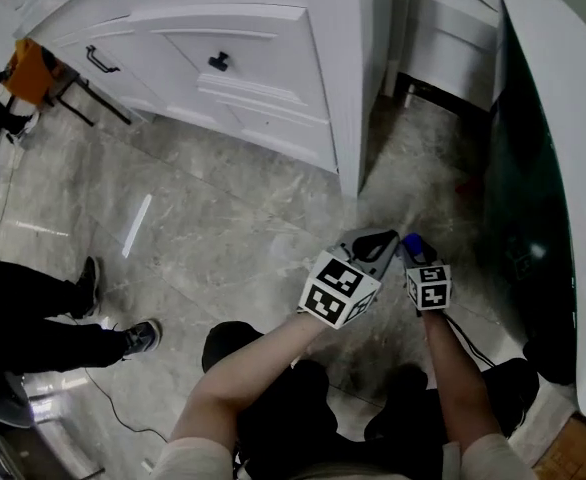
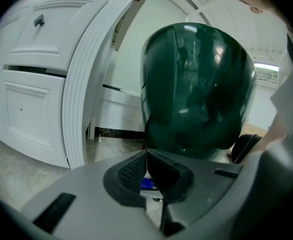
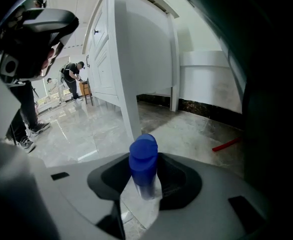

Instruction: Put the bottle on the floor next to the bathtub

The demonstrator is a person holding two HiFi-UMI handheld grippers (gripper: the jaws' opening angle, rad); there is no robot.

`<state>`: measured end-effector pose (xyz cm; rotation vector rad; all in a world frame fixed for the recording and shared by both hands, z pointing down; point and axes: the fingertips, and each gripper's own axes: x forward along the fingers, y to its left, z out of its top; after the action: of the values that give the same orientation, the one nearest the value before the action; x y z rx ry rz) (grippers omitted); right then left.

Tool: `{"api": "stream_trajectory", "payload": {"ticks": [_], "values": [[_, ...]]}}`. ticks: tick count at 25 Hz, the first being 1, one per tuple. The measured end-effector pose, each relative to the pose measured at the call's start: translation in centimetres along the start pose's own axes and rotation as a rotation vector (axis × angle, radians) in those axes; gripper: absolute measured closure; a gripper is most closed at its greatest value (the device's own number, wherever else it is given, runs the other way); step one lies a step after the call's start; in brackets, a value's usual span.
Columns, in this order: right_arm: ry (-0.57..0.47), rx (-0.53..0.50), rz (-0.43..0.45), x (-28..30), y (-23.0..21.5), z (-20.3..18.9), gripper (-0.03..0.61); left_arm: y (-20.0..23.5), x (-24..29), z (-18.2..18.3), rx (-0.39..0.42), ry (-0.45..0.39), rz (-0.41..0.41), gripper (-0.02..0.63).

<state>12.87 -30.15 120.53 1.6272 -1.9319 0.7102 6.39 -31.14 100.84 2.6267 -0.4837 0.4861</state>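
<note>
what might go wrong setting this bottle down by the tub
The right gripper holds the bottle near its top, so it may tip when its base meets the floor. The shut left gripper sits close beside it and could knock it. The bathtub wall is near enough to bump.

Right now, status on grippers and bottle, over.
Left gripper jaws shut, empty. Right gripper shut on blue-capped bottle, beside bathtub. Red strip on floor ahead.
</note>
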Motion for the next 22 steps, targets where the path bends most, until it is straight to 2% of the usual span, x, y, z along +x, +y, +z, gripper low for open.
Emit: {"api": "stream_trajectory", "payload": {"ticks": [2, 4, 9, 15, 18, 22], "values": [[0.002, 0.016, 0.001, -0.2, 0.0, -0.5, 0.397, -0.2, -0.1, 0.1, 0.015, -0.007, -0.007, 0.552], [-0.012, 0.028, 0.029, 0.0, 1.1, -0.1, 0.331, 0.1, -0.7, 0.2, 0.041, -0.01, 0.003, 0.552], [-0.035, -0.011, 0.081, -2.0, 2.2, 2.0, 0.305, 1.2, -1.4, 1.0, 0.112, -0.02, 0.018, 0.552], [-0.008, -0.107, 0.163, -6.6, 5.2, 4.2, 0.298, 2.7, -3.8, 2.6, 0.031, -0.038, 0.042, 0.551], [-0.019, -0.149, 0.207, -9.0, 7.9, 7.4, 0.298, 4.3, -6.6, 3.4, 0.028, -0.006, 0.085, 0.545], [-0.033, -0.239, 0.309, -13.5, 12.4, 12.1, 0.299, 4.9, -10.2, 5.2, 0.02, 0.051, 0.137, 0.546]]}}
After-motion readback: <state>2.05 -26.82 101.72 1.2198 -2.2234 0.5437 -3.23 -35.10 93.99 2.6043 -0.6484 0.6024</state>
